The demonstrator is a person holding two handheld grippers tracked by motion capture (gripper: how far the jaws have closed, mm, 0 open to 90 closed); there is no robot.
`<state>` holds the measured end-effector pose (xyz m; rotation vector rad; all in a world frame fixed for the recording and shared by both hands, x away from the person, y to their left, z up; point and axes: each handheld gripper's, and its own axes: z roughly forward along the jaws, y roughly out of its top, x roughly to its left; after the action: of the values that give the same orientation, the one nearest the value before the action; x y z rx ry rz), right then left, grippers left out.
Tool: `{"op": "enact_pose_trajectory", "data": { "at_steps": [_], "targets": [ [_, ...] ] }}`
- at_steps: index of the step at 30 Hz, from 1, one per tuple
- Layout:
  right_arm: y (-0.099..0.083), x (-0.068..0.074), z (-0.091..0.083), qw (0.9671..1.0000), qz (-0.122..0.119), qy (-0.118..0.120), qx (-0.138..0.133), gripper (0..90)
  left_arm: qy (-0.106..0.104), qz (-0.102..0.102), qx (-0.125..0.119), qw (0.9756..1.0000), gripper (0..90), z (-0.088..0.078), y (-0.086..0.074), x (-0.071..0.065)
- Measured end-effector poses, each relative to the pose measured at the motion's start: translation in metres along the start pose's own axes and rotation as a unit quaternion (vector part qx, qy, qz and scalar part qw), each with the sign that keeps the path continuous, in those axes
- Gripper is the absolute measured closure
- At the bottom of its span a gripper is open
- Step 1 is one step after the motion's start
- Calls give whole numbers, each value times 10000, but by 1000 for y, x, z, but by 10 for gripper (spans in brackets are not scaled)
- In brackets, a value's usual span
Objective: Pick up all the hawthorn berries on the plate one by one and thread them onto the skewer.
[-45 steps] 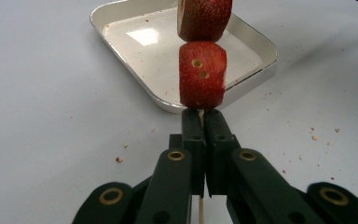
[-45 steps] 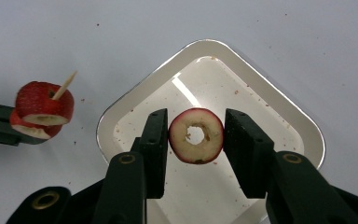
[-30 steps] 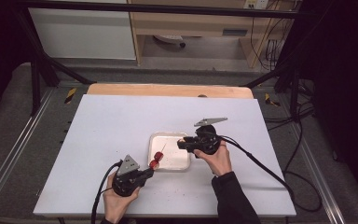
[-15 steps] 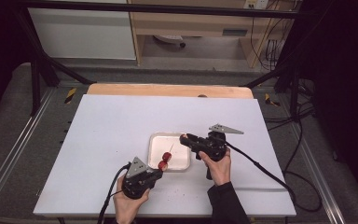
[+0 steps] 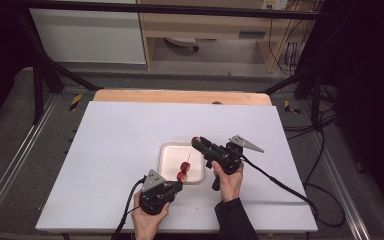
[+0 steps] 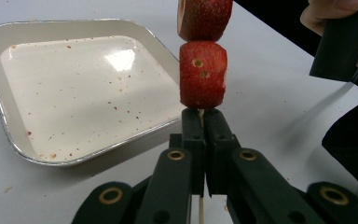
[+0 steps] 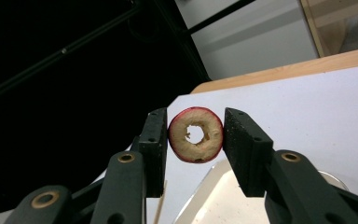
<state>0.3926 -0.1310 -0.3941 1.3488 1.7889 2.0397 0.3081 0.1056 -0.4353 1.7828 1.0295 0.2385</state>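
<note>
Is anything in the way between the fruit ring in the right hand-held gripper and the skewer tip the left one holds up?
Nothing visible. The ring sits pinched in the right hand-held gripper, its hole clear. The skewer, clamped by the left hand-held gripper, carries two red pieces over the tray. Open air separates tip and ring.

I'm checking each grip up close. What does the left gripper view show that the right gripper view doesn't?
Left gripper view: the left gripper shut on a thin skewer carrying two red fruit pieces, and the tray's speckled floor. Right gripper view: the right gripper clamping a cored fruit ring, with the table's wooden far edge. Both: white tabletop and the tray.
</note>
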Motion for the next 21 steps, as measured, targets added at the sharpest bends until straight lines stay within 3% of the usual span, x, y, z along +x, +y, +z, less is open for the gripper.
{"op": "enact_pose_trajectory", "data": {
  "at_steps": [10,21],
  "targets": [
    [-6,3,2,9990,81,113,-425,615,-29,-180,-169,9997,882,4,2,-3],
    [-13,4,4,9984,143,211,-510,615,-35,-237,-210,9995,882,7,4,-3]
  ]
}}
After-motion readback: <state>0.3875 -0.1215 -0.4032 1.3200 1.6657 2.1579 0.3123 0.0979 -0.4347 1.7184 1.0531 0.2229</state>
